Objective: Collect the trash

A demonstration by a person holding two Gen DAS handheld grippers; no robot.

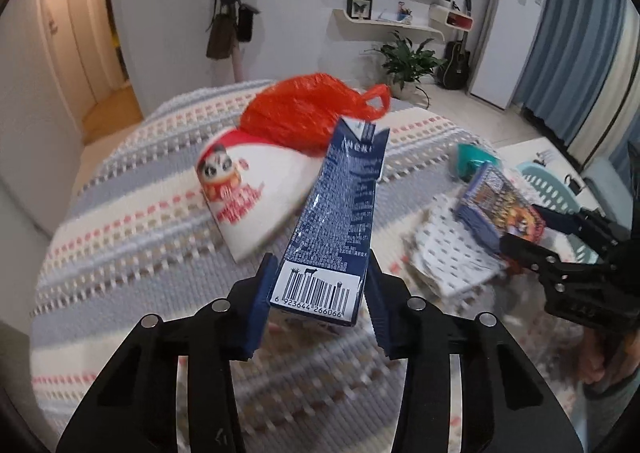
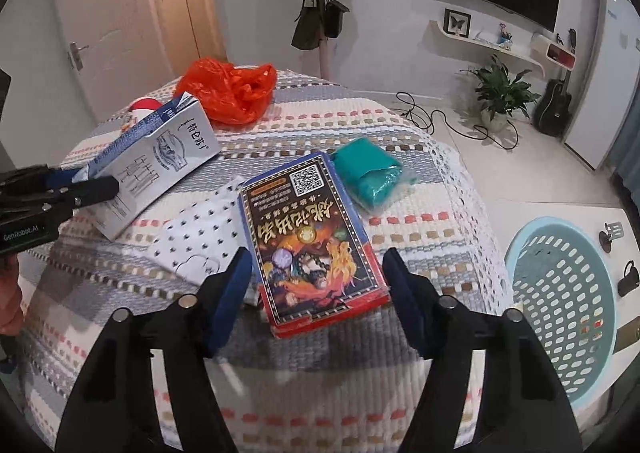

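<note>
My left gripper [image 1: 322, 277] is shut on a blue-and-white milk carton [image 1: 340, 213], held above the table; it also shows in the right wrist view [image 2: 156, 165]. My right gripper [image 2: 316, 285] is open, its fingers on either side of a flat red-edged box with a dark printed cover [image 2: 312, 241] that lies on the table; from the left wrist view the box [image 1: 496, 205] sits between those fingers. A red plastic bag [image 2: 232, 89], a teal packet [image 2: 368, 173], a dotted white paper [image 2: 196, 237] and a white paper bowl with a cartoon print [image 1: 248, 189] lie on the table.
The table has a striped woven cloth [image 2: 420, 197]. A light blue perforated basket [image 2: 560, 317] stands to the right, below the table edge. Beyond are a potted plant [image 2: 500, 93], a guitar [image 2: 554, 105], floor cables and a coat rack.
</note>
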